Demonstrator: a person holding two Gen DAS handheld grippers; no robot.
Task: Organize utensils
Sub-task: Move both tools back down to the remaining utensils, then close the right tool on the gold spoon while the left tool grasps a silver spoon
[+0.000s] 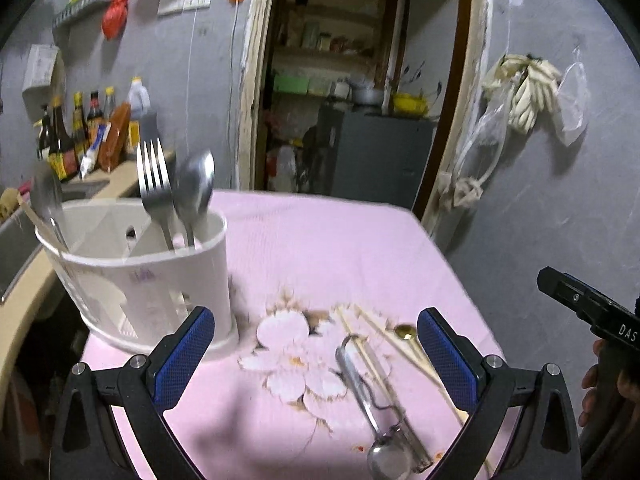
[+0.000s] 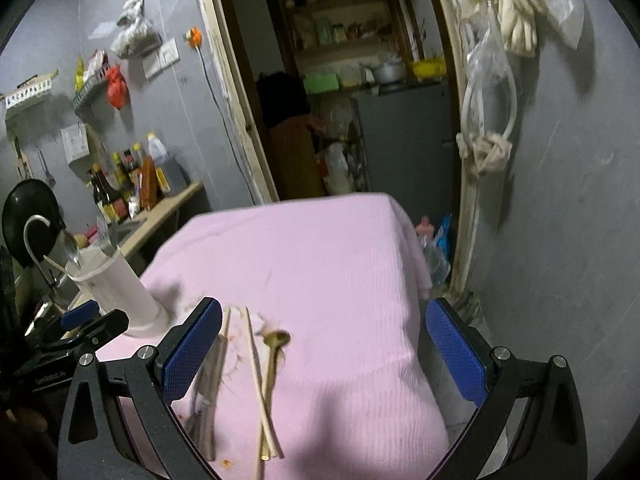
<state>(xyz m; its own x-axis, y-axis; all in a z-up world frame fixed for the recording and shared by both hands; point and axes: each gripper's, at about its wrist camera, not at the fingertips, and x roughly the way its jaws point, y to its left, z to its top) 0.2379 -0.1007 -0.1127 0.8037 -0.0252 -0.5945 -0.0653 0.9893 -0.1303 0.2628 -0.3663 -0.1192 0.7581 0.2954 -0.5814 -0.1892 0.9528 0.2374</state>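
Pink tablecloth (image 1: 320,248) spreads beneath both spread-fingered, empty grippers. Chopsticks (image 2: 256,376) and a gold spoon (image 2: 274,350) lie between the right gripper (image 2: 324,356) fingers; the holder (image 1: 136,276) stands beyond the left gripper (image 1: 316,356) left finger.

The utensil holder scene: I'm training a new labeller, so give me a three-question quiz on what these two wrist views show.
1. True or false: the left claw is shut on a utensil.
2. Which is already standing in the white utensil holder? A) the fork B) the gold spoon C) the peeler
3. Fill in: the chopsticks lie on the ____ tablecloth.

Key
1. False. Both the left claw and the right claw are open and empty.
2. A. The gold spoon and peeler lie on the cloth.
3. Pink.
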